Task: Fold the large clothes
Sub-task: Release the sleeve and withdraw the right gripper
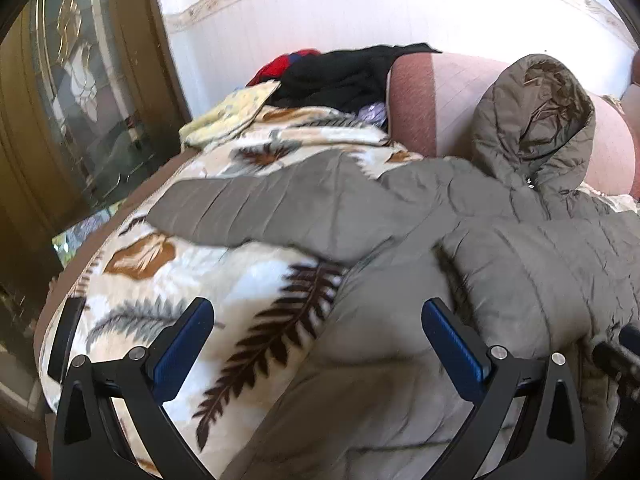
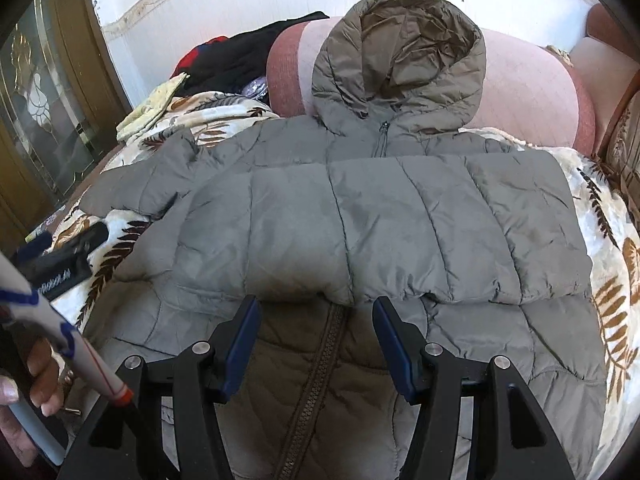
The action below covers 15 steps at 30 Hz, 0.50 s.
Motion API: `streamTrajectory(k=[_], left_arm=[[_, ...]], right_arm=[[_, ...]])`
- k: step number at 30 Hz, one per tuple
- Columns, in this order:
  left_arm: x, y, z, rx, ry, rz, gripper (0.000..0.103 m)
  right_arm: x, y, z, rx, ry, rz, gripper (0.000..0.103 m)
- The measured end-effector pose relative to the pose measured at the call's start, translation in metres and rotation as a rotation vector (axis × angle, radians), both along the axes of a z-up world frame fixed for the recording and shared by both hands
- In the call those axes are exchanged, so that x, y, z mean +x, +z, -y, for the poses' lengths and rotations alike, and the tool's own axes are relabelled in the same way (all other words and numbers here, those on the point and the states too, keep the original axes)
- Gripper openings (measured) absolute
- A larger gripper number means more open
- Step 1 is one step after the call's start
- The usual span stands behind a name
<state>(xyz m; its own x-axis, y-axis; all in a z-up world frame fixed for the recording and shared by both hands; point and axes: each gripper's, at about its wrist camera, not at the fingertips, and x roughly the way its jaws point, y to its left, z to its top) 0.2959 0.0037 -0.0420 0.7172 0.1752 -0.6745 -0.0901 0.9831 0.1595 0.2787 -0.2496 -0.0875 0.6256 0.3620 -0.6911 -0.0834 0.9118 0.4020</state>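
Grey quilted hooded puffer jacket (image 2: 360,216) lay across leaf-print blanket (image 1: 168,280); left gripper (image 1: 318,320) and right gripper (image 2: 316,316) both spread, empty; advisable to pinch outstretched sleeve (image 1: 256,212) near blanket's left edge, fold inward.

Daylight is strong, and the white wall (image 1: 360,20) behind is washed out by glare in both views. The grey quilted hooded jacket (image 2: 380,216) throws a soft shadow over its brown lining. The left wrist view is blurred near the lower part. Both pictures bend strongly at the edges, with dark corners.
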Motion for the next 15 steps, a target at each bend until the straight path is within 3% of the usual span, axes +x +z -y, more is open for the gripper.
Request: streamTrajectory(k=[15], left_arm=[[-0.077, 0.027, -0.017, -0.037, 0.089, -0.043, 0.103]], right_arm=[[-0.039, 0.002, 0.033, 0.035, -0.005, 0.089, 0.063]])
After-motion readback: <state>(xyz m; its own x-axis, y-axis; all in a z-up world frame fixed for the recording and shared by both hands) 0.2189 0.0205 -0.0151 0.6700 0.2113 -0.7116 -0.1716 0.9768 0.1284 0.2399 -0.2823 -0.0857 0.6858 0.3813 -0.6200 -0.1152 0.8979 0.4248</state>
